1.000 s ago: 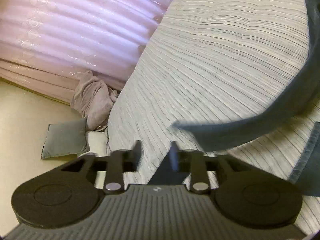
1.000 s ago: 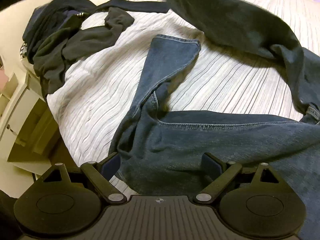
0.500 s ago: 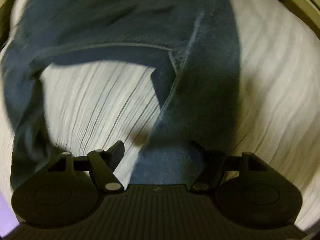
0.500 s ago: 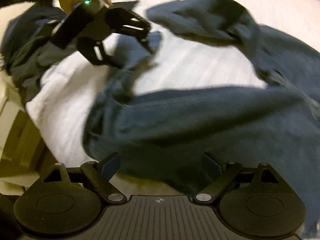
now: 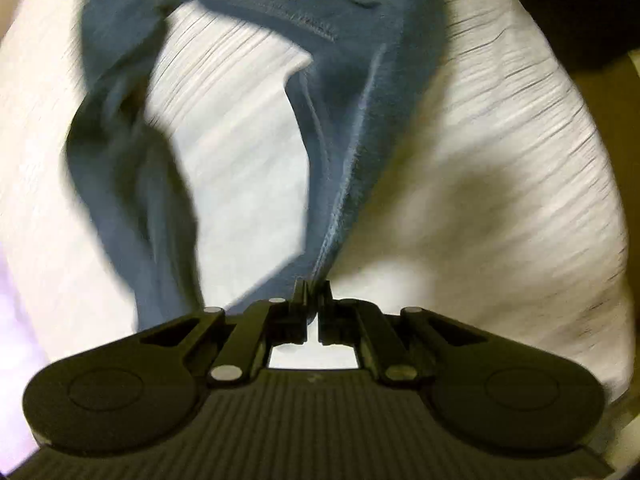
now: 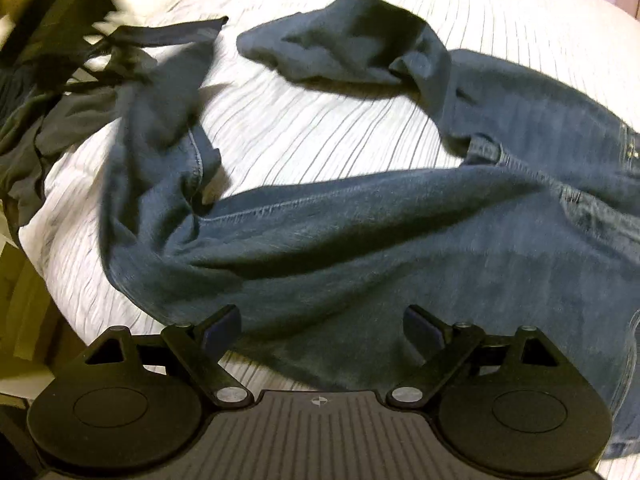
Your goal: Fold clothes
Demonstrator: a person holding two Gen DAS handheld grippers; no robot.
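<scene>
the jeans [image 6: 360, 240] sprawl across the striped bed [image 6: 320, 128], reaching its near edge. the left hand-held gripper [image 5: 313, 292] is pinched tight on a denim leg seam; the right hand-held gripper [image 6: 322, 322] hovers over them, fingers spread wide apart.

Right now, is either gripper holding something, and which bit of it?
The left gripper pinches the jeans by a seamed leg edge. The right gripper is open, holding nothing.

Home bedroom: striped bedspread [image 6: 320, 132] on bed, jeans [image 6: 360, 240] and dark clothes [image 6: 48, 92] strewn.
</scene>
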